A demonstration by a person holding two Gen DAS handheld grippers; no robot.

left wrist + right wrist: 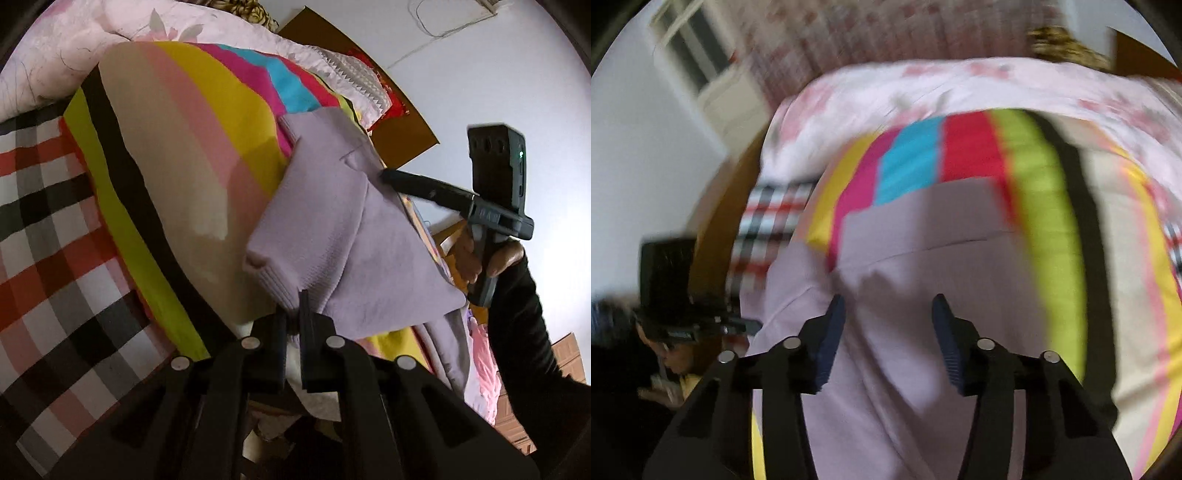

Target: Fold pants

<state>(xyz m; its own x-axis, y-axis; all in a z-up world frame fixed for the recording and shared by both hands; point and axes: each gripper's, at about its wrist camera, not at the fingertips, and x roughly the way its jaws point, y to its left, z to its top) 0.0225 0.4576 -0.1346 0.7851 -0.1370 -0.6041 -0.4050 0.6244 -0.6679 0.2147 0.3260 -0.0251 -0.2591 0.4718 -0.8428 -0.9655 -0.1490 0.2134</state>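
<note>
The lilac pants (332, 221) lie partly folded on a bed with a bright striped cover (192, 147). My left gripper (293, 310) is shut on the ribbed cuff end of the pants and lifts it off the bed. In the left wrist view my right gripper (388, 175) reaches in from the right, its tips at the pants' far edge. In the blurred right wrist view the right gripper (888, 306) is open, with the pants (905, 258) lying beneath and between its fingers. My left gripper (746, 326) shows at the left there.
A pink floral quilt (74, 48) is bunched at the head of the bed. A red, black and white checked sheet (48, 229) lies to the left. A brown headboard (399, 122) and white wall (498, 74) stand behind. A window (690, 55) is at the upper left.
</note>
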